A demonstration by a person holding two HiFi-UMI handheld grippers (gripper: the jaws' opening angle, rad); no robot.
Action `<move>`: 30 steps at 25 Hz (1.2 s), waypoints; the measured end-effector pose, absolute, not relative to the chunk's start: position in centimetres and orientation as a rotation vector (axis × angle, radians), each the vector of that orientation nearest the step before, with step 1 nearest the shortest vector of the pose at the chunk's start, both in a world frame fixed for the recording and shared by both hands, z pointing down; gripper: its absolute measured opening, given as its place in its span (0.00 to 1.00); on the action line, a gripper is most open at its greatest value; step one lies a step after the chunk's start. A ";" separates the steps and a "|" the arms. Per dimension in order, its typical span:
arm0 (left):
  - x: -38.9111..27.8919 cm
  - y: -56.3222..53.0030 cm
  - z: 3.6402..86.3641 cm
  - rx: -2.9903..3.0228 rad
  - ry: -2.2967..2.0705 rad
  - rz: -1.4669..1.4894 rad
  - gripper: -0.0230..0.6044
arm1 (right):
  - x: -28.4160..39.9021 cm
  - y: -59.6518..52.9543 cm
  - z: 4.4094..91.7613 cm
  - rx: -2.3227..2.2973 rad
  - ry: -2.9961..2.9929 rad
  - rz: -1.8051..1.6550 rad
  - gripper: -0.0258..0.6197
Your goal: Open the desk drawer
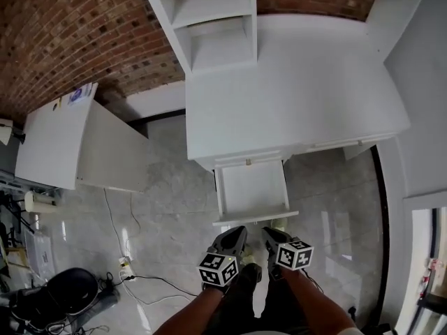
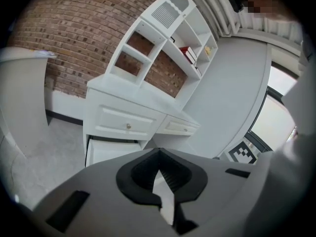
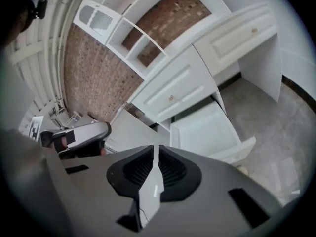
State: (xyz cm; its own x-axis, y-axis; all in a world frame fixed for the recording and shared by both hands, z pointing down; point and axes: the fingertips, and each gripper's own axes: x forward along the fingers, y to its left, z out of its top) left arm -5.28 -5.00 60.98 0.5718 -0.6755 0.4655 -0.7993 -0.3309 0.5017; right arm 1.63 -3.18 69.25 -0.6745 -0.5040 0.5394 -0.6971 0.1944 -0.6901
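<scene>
The white desk (image 1: 293, 96) has its lower left drawer (image 1: 251, 190) pulled out, and the inside looks bare. The same open drawer (image 2: 111, 149) (image 3: 205, 130) sits beneath a closed drawer with a small knob (image 2: 128, 126) (image 3: 171, 98). My left gripper (image 1: 236, 234) (image 2: 159, 164) hangs just short of the drawer's front edge, jaws shut on nothing. My right gripper (image 1: 269, 233) (image 3: 156, 154) is beside it, also shut and empty. Neither touches the drawer. The left gripper's body (image 3: 81, 135) shows in the right gripper view.
A white shelf unit (image 1: 216, 19) stands on the desk against the brick wall (image 1: 70, 33). A low white cabinet (image 1: 56, 142) is on the left. A black object (image 1: 66, 292) and cables (image 1: 126, 260) lie on the tiled floor. A second closed drawer (image 2: 180, 127) is on the desk's right.
</scene>
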 end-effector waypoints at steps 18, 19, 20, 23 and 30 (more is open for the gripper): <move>-6.1 -6.4 31.5 2.411 -1.242 0.002 0.06 | -0.1 -7.9 35.3 1.207 -2.733 0.774 0.07; -6.0 -6.6 30.0 2.437 -1.243 -0.016 0.06 | -0.2 -8.1 33.8 1.207 -2.753 0.742 0.07; -5.8 -6.6 28.5 2.460 -1.244 -0.033 0.06 | -0.3 -8.1 32.4 1.207 -2.771 0.716 0.07; -5.3 -6.3 24.9 2.519 -1.246 -0.072 0.06 | -0.5 -7.9 28.6 1.202 -2.823 0.657 0.07; -4.5 -6.1 19.6 2.616 -1.234 -0.126 0.06 | -0.6 -7.8 22.1 1.218 -2.915 0.503 0.07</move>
State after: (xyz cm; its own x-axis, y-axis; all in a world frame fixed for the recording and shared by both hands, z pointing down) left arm -4.55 -6.07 19.59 0.6386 -0.7691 0.0266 -0.7478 -0.6120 0.2573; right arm -0.62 -7.80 22.12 -0.7087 -0.7024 0.0669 -0.6841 0.6609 -0.3086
